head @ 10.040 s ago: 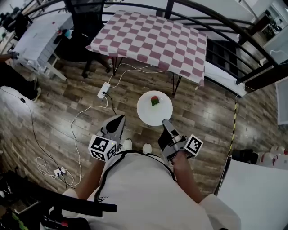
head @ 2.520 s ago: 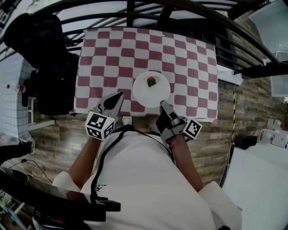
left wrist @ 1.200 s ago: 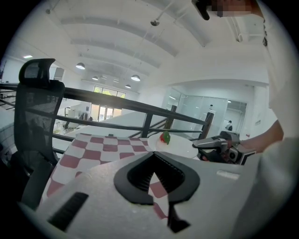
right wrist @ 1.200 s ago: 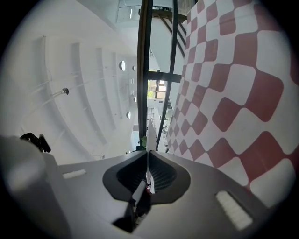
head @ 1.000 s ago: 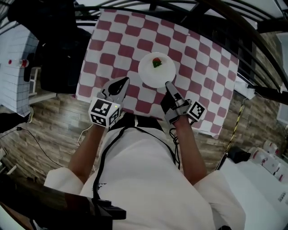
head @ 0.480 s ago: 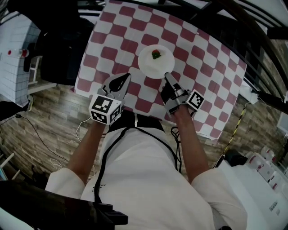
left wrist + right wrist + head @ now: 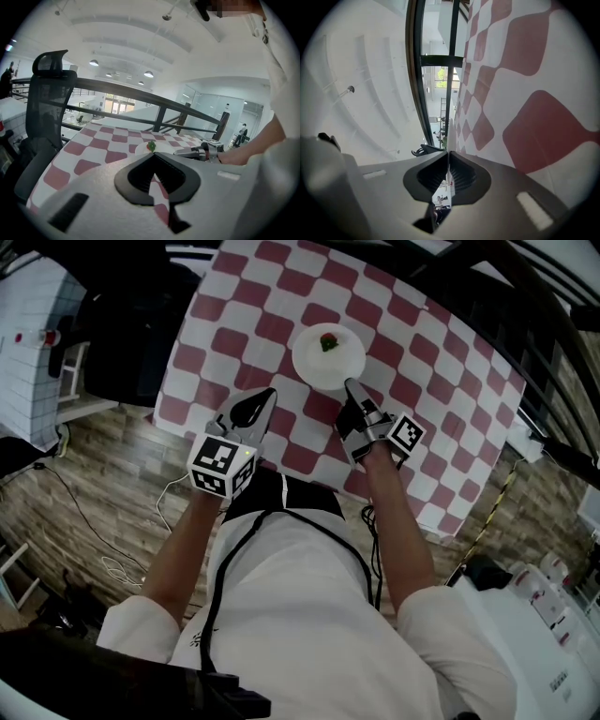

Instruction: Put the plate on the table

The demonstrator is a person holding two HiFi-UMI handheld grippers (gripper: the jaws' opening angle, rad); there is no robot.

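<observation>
Plate (image 7: 328, 357) has moved farther in over the checkered table (image 7: 450, 362). Right gripper (image 7: 349, 385) pinches its near rim, so the plate lies beyond the fingertips. Left gripper (image 7: 265, 395) is pressed together and empty, to the plate's near left.

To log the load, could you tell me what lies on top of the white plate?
One small red-and-green item sits on the white plate, toward its far edge; too small to identify. The right gripper, shut on the near rim, covers that bit.

Bright, even light from ceiling lamps (image 7: 148, 74), with fisheye bending and dark corners in both gripper views.
</observation>
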